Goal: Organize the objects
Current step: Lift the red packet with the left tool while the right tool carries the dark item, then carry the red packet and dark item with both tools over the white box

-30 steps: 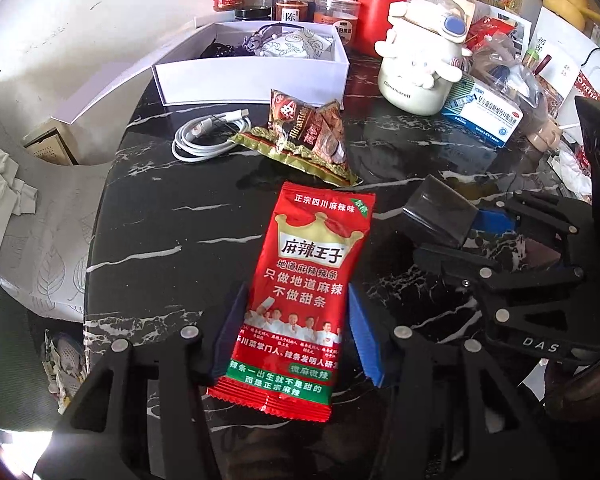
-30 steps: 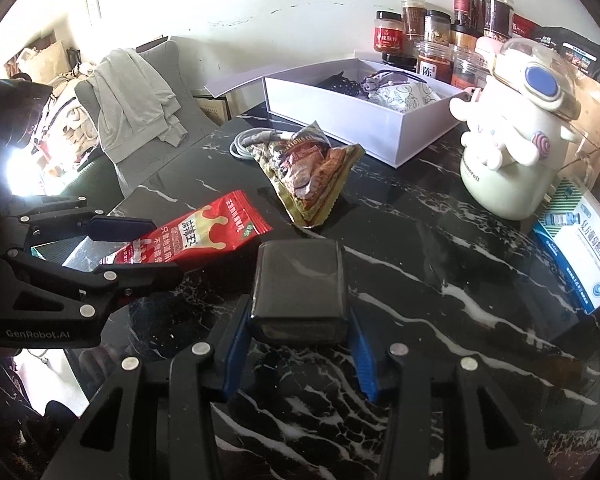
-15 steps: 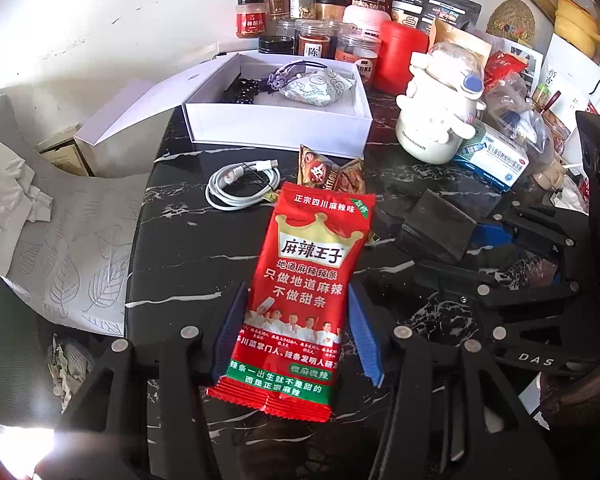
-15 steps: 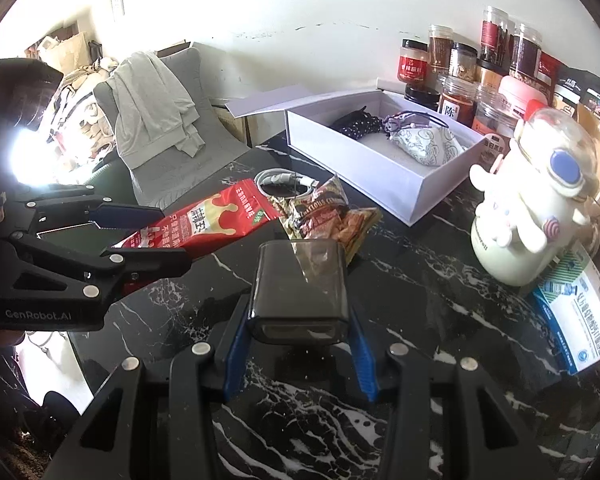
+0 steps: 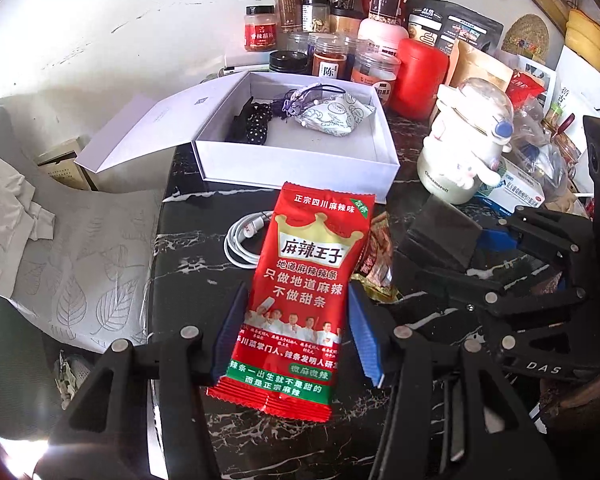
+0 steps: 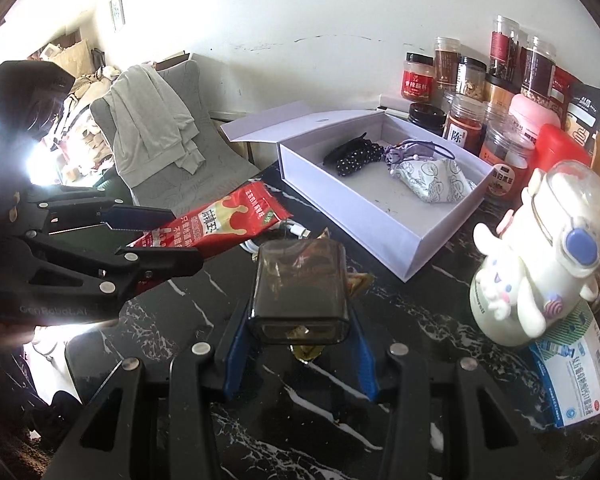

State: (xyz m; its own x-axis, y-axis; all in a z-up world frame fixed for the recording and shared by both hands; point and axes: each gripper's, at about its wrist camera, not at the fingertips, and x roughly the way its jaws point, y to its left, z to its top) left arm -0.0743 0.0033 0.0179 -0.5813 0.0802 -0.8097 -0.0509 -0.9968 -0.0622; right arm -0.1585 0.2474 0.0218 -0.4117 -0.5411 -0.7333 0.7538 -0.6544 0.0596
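While both loads hung above the marble table (image 5: 188, 256), left gripper (image 5: 296, 332) clamped red snack packet (image 5: 304, 280), right gripper (image 6: 298, 344) clamped smoky plastic case (image 6: 300, 288). Two pouches already in white box (image 6: 352, 208), far side. Cable (image 5: 240, 244), brown snack bag (image 5: 380, 256) left on table, near.

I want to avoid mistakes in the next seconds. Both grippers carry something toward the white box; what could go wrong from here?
1. The left gripper holds the red snack packet only near its lower end; the long free end may flop or catch the white box wall.
2. The right gripper pinches the smooth dark case, which could slip out.
3. The two grippers are close together and might collide over the box.
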